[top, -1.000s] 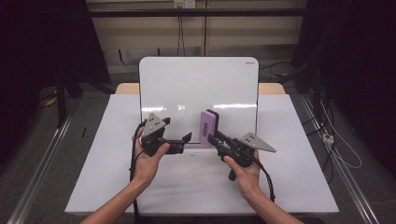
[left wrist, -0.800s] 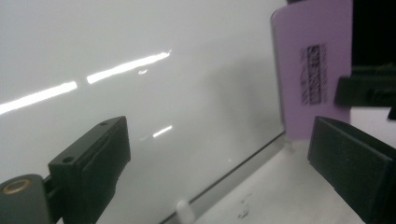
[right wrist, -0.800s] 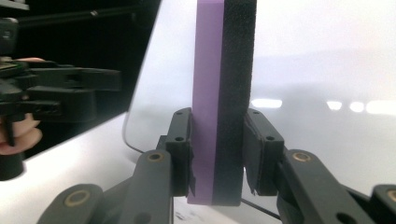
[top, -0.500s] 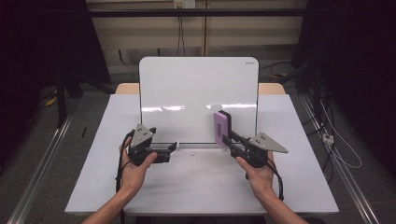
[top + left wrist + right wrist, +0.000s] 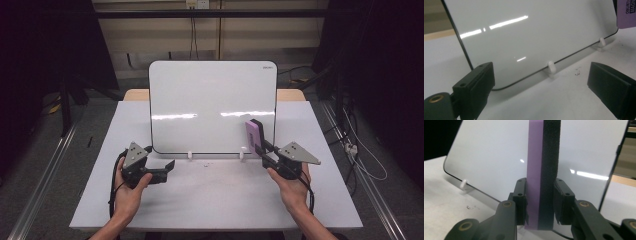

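- An eraser point(image 5: 541, 175), purple plastic on one side and black felt on the other, is clamped between the jaws of the right gripper point(image 5: 263, 148); the purple side is pressed by one pad and the felt side by the other.
- In the right gripper view the eraser is seen standing upright, rising well above the jaw tips, with its lower end sunk between the pads.
- Just beyond the right jaws a whiteboard point(image 5: 212, 107) is seen, propped upright on small white feet point(image 5: 190, 155) on the table point(image 5: 225, 200); whether the eraser touches it cannot be told.
- The left gripper point(image 5: 167, 167) is held with its jaws spread wide and nothing between them; bare table and the lower edge of the whiteboard are seen through the gap.
- In the left gripper view, a corner of the purple eraser point(image 5: 626, 13) is seen far past the jaw on the right of that view, and part of a printed label is carried there: the letters "MAGN" can be read, the line above being cut off and not clearly legible.
- A small mark is printed at the top corner of the whiteboard in the high view, too small to be read.
- A few dark specks point(image 5: 577, 73) are seen on the table ahead of the left jaws, near one white foot.
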